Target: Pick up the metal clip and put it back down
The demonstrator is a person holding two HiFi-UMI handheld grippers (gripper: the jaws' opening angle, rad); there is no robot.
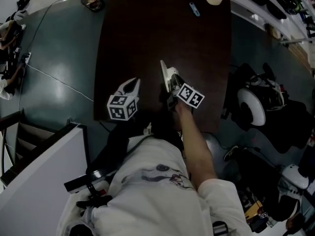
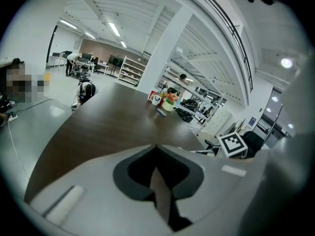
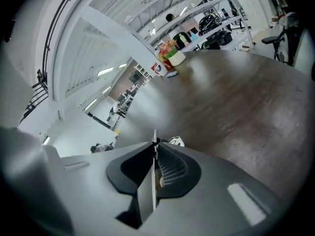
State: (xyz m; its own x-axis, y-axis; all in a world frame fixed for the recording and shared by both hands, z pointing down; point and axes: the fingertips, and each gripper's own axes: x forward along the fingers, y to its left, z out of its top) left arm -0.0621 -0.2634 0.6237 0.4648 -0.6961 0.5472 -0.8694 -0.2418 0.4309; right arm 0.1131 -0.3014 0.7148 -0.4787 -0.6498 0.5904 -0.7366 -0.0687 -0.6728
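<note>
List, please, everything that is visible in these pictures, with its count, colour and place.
table: one, dark brown, middle of the head view
metal clip: one, silvery, gripped in the right gripper's jaws, over the table's near part
mug: one, mostly white, table's far end
bowl: one, cream, colourful contents, beside the mug
small object: one, blue, near the bowl
cable: one, white, on the floor left of the table
gear: several pieces, black and white, floor right of the table
left gripper: one, grey, jaws together, empty
right gripper: one, grey, jaws shut on the clip
forearm: one, bare, behind the right gripper
shirt: one, white, bottom
</note>
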